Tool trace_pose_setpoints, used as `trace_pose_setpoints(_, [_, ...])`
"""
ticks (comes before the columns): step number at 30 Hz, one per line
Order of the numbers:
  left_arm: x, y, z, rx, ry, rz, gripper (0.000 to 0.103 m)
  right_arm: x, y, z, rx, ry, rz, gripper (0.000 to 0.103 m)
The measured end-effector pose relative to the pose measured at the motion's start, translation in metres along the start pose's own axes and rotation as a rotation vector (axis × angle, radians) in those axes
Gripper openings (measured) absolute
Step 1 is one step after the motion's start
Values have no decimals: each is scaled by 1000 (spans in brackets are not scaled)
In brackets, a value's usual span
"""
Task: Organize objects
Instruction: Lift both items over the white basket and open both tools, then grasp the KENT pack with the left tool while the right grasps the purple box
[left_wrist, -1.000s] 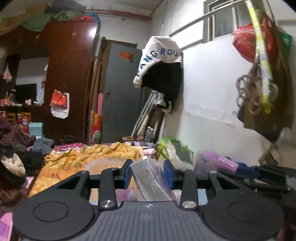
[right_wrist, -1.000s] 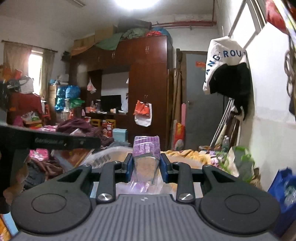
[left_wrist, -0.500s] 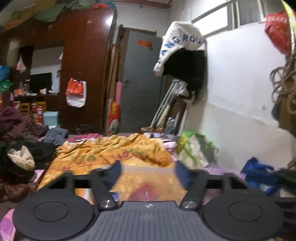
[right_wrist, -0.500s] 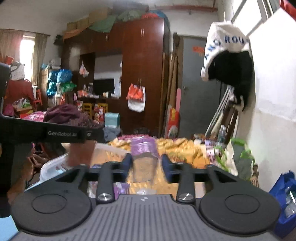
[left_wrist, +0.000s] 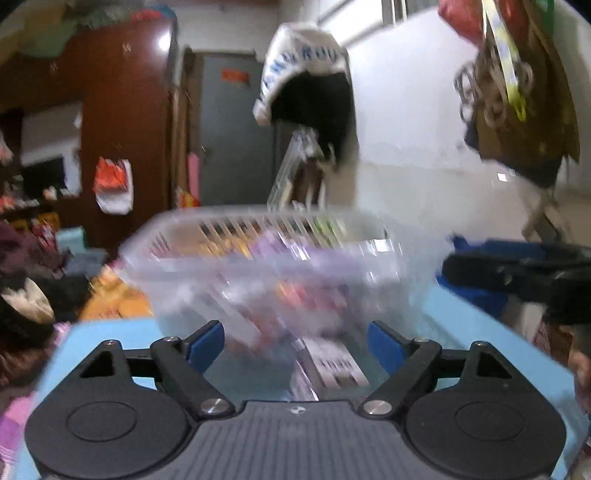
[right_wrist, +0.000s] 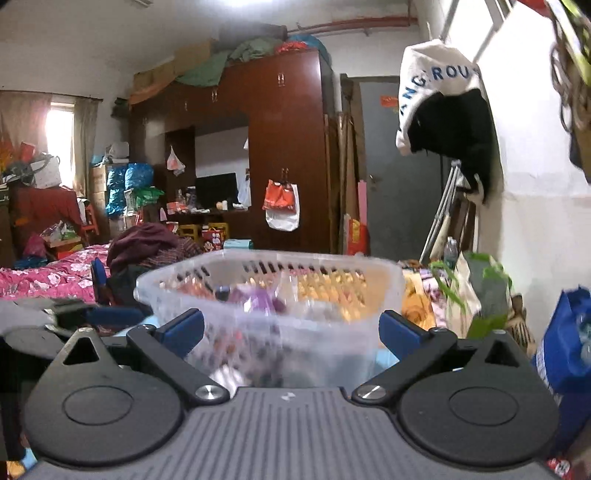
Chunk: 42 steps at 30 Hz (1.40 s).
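A translucent white slotted basket (left_wrist: 184, 236) stands on a light blue table (left_wrist: 476, 317), blurred in the left wrist view, and holds several purple and orange packets (left_wrist: 273, 247). A flat clear packet (left_wrist: 332, 362) lies on the table in front of it. My left gripper (left_wrist: 295, 345) is open and empty, low over that packet, just before the basket. The basket also shows in the right wrist view (right_wrist: 384, 277). My right gripper (right_wrist: 291, 330) is open and empty, right in front of the basket wall. The other gripper (left_wrist: 517, 273) shows at the right edge.
A white wall (right_wrist: 535, 229) with hanging bags runs along the right. A blue bag (right_wrist: 565, 332) and a green-white bag (right_wrist: 480, 291) stand by it. Beds with clothes (right_wrist: 147, 243) lie left and behind. A dark wardrobe (right_wrist: 288, 147) stands at the back.
Both grippers held packets a second ago. The left one opened first, then the right one let go. Both have dropped low in front of the basket on the blue table.
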<state>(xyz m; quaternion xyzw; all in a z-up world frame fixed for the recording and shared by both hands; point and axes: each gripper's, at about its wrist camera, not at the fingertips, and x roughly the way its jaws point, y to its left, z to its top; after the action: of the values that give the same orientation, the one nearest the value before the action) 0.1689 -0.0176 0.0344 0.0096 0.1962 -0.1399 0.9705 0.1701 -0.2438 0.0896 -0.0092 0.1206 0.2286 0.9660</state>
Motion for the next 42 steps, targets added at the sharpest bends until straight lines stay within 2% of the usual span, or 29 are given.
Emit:
trace_pose_setpoints(4, [21,-14,-11,54,43,30,83,4,-17,-6,70,18,-25,103])
trace_pose_setpoints(7, [26,-23,-18,78,65,40,63,7,-27,-10,120,39,-41,103])
trace_pose_setpoints(8, [25,-24,-19,75,71,32,48,7,-29,-11,133,46,-40,103])
trace_pose_setpoints(9, [23,-22,-22,67,73,18,46,7,-29,-14,141,53,-39,103])
trace_pose_setpoints(12, [13,-20,-23,71,42,38,43,10,-30,-18,156,69,-36,103])
trace_pose_setpoints(15, [3,-6,-23,26,24,9,43,14,-24,-24,160,88,-32,103])
trace_pose_setpoints(18, [-10,17,-26,-20,-4,35,43,22,-12,-34,172,125,-11,103])
trace_pose_setpoints(22, [-14,53,-28,-105,-2,68,43,54,14,-40,182,255,96,102])
trace_pose_setpoints(23, [-14,60,-29,-123,-4,76,43,61,20,-42,170,278,99,99])
trace_pose_setpoints(25, [-17,70,-31,-140,-5,90,43,77,36,-45,120,327,96,85])
trace_pose_setpoints(27, [-18,74,-33,-143,-6,97,43,88,45,-48,108,364,104,79])
trace_pose_setpoints(29, [-17,75,-32,-149,-7,91,43,95,50,-51,100,390,117,70])
trace_pose_setpoints(30, [-18,74,-32,-148,-7,86,43,96,52,-53,89,398,116,61])
trace_pose_setpoints(33, [-20,67,-33,-134,-20,76,43,86,52,-54,65,372,111,59])
trace_pose_setpoints(38, [-24,52,-37,-111,-50,30,43,49,37,-56,38,263,73,59])
trace_pose_setpoints(42, [-20,40,-38,-94,-42,0,43,26,25,-54,23,188,54,59])
